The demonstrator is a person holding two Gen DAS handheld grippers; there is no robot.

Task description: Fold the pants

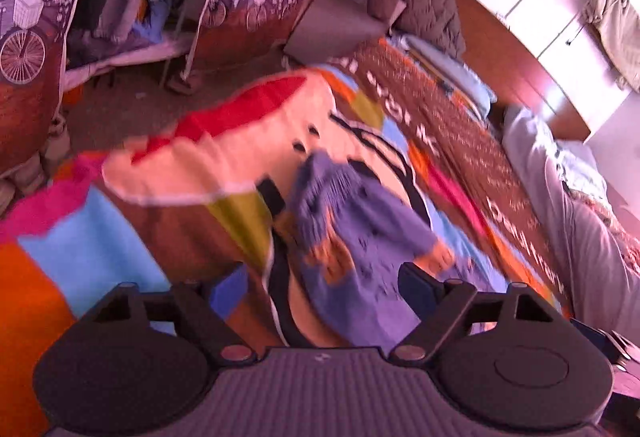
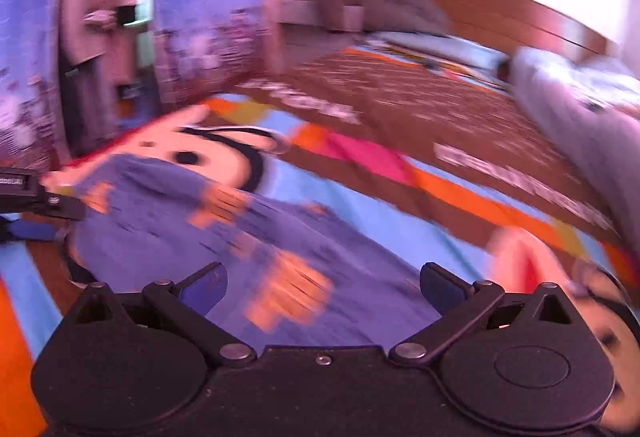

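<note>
Blue-purple pants (image 1: 360,233) with orange patches lie spread on a bright cartoon-print blanket (image 1: 100,233) on a bed. My left gripper (image 1: 320,289) hovers over the near end of the pants with its jaws wide apart and nothing pressed between the pads. In the right wrist view the pants (image 2: 224,233) stretch from the left edge toward the lower middle, blurred. My right gripper (image 2: 324,289) is open above the near part of the pants, its blue fingertips (image 2: 440,287) clear of the cloth. The left gripper (image 2: 36,197) shows at that view's left edge, beside the far end of the pants.
A grey bundled duvet (image 1: 560,197) lies along the bed's right side, with a wooden headboard (image 1: 520,77) behind it. A dark padded jacket (image 1: 416,5) sits on a grey box at the back. A printed curtain (image 1: 32,17) and floor clutter are at left.
</note>
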